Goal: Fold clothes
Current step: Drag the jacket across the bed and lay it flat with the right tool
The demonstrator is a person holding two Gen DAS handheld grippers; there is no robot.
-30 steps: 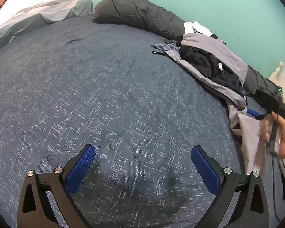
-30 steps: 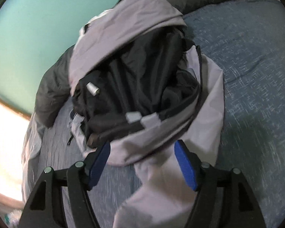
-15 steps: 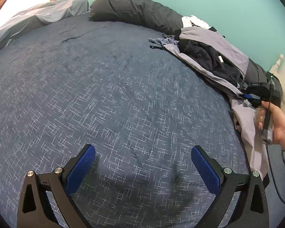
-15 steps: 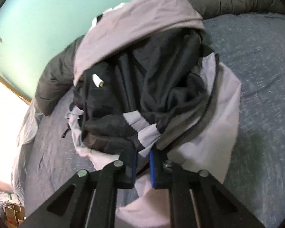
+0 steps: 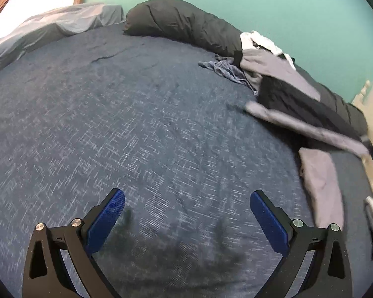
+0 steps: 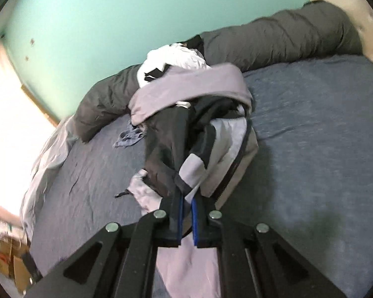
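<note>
Bedspread (image 5: 112,124) is filling most of the left wrist view, dark blue and bare from nine o'clock round to the centre. Over it the left gripper (image 5: 186,218) is hovering with its jaws spread wide, gripping nothing.

Toward two o'clock in that view the jacket (image 5: 286,99), grey outside with a black lining, is lying crumpled against the dark bolster (image 5: 186,24), with a small blue garment (image 5: 223,69) just beside it at one o'clock and something white (image 5: 263,41) behind. One grey strip is stretching out toward three o'clock, blurred.

Seen from the right wrist, the right gripper (image 6: 187,213) is pinching a grey-and-black edge of the jacket (image 6: 194,168) at six o'clock, its jaws nearly together with the cloth between them. The rest of the jacket is bunching up toward twelve o'clock, partly draped over the white garment (image 6: 171,59).

Judging from this, the jacket is being drawn off the heap toward the bare spread. Doing that well probably means pulling low and steadily so the pinched edge is not slipping out, watching that the blue garment is not dragging along, and bringing the wide left jaws onto a second edge so the jacket is spreading flat rather than twisting.
</note>
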